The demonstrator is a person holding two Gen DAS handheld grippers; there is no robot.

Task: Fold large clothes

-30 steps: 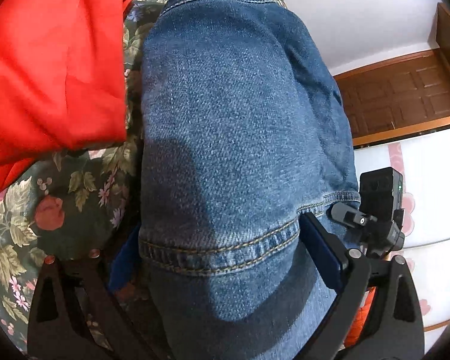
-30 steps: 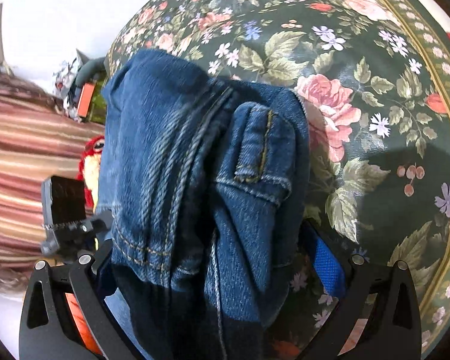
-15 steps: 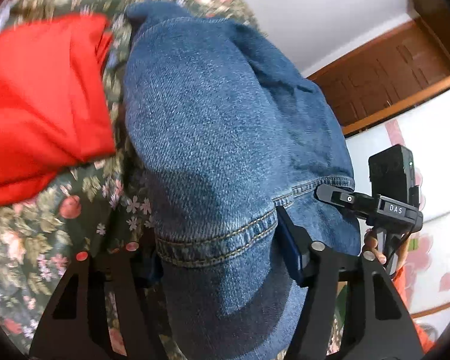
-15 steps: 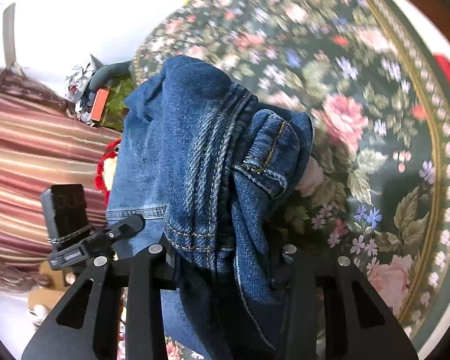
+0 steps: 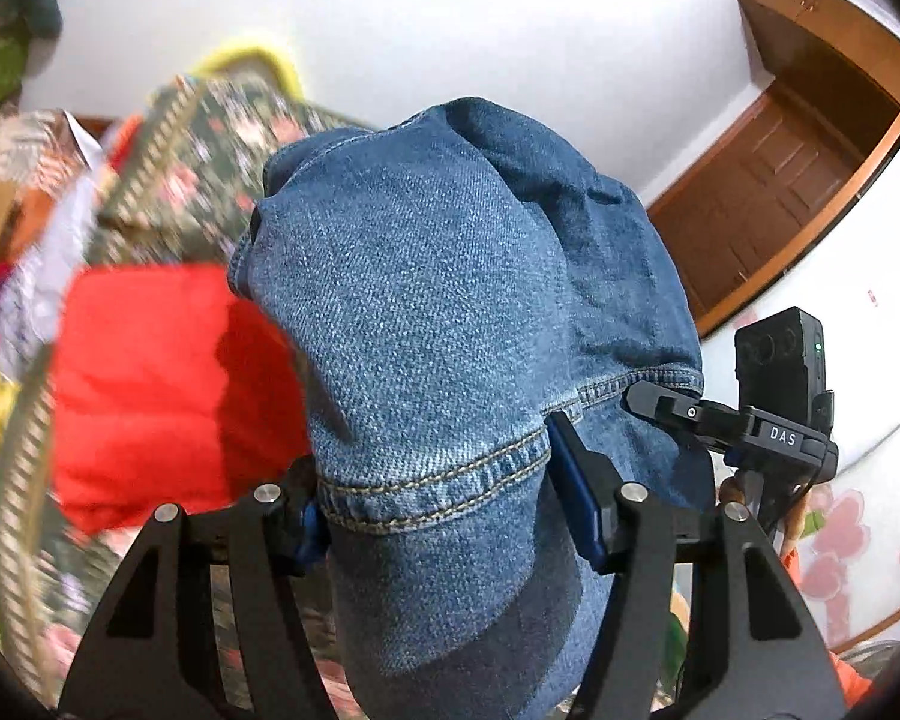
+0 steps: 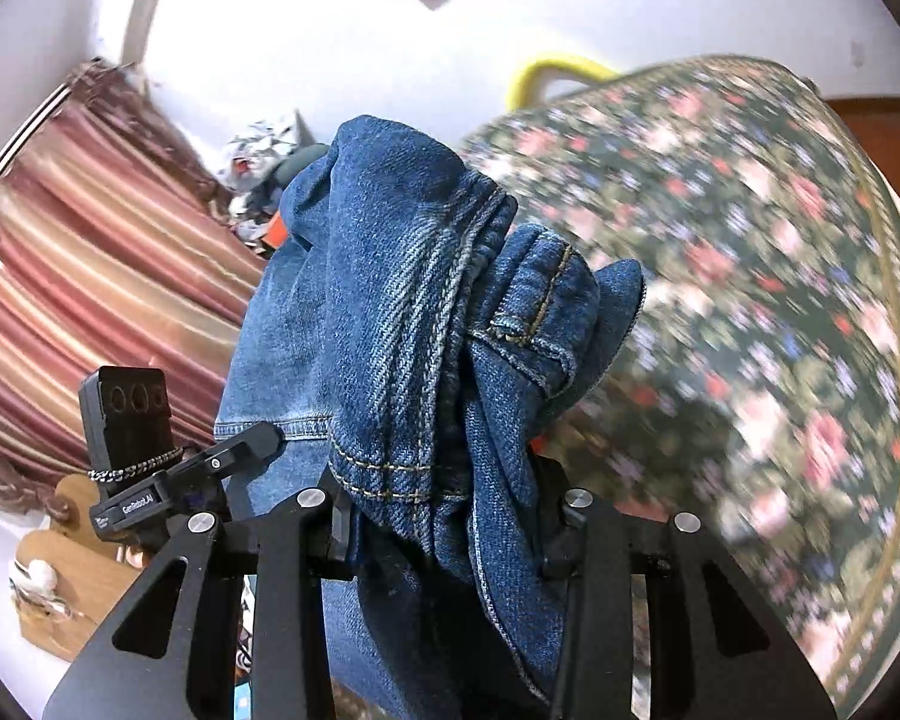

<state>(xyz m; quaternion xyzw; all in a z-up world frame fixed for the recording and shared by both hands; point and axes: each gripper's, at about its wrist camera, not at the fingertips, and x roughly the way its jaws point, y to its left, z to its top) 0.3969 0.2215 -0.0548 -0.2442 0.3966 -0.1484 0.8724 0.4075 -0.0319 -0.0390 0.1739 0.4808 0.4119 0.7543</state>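
A pair of blue jeans [image 5: 450, 312] is lifted above the floral bedspread [image 5: 198, 180]. My left gripper [image 5: 444, 516] is shut on a stitched hem of the jeans, and the denim drapes over and below its fingers. My right gripper [image 6: 444, 516] is shut on a bunched hem and seam of the jeans [image 6: 414, 324]. The other gripper shows at the right edge of the left wrist view [image 5: 750, 426] and at the left of the right wrist view [image 6: 150, 480]. The rest of the jeans hangs out of sight below.
A folded red garment [image 5: 162, 378] lies on the bedspread left of the jeans. The floral bedspread [image 6: 750, 300] fills the right of the right wrist view. Striped curtains [image 6: 90, 288] hang at left. A wooden door [image 5: 768, 198] is at right.
Both grippers have closed on the jeans and lifted them off the bedspread, tilting up so the walls and ceiling come into view. The background is motion-blurred.
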